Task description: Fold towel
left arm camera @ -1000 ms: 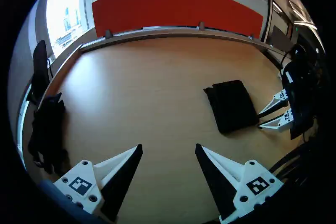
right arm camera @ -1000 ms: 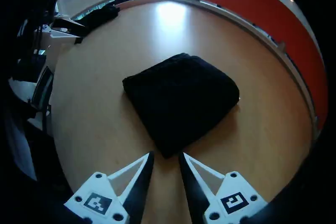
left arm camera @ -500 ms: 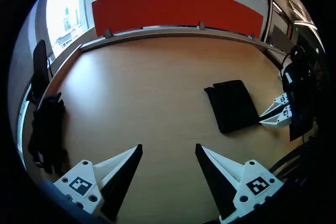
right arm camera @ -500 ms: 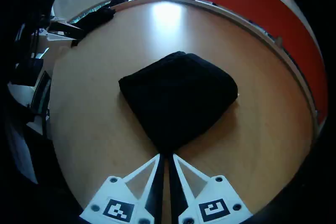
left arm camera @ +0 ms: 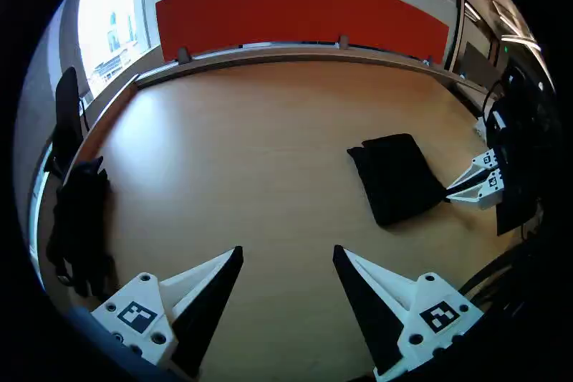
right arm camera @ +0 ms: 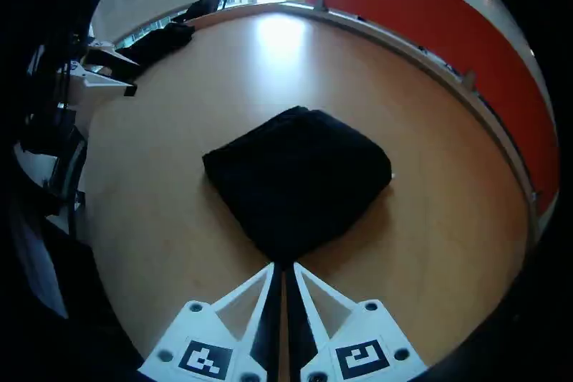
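– Since a second ago the right claw point(right arm camera: 283, 287) has brought its two fingers together. They stood apart then, and now they pinch the near corner of the black folded towel point(right arm camera: 301, 174).

– Just one towel?

– One. It lies as a thick, roughly square pad on the light wooden surface point(left arm camera: 236, 153), toward the right side in the left gripper view. Its pinched corner is drawn out to a point toward the right claw, and the rest of it looks flat on the wood.

– And the other claw?

– The left claw point(left arm camera: 286, 274) is wide open, both fingers spread above bare wood, well apart from the towel and holding nothing. It has not shifted over the last second. So there are two claws in all, one gripping and one free.

– Anything else around?

– One dark heap of cloth point(left arm camera: 79, 228) sits at the far left edge, well apart from the towel, with one black office chair point(left arm camera: 68, 113) behind it. One long red partition panel point(left arm camera: 301, 13) runs along the back edge, and one bright window point(left arm camera: 111, 24) stands beside it on the left.
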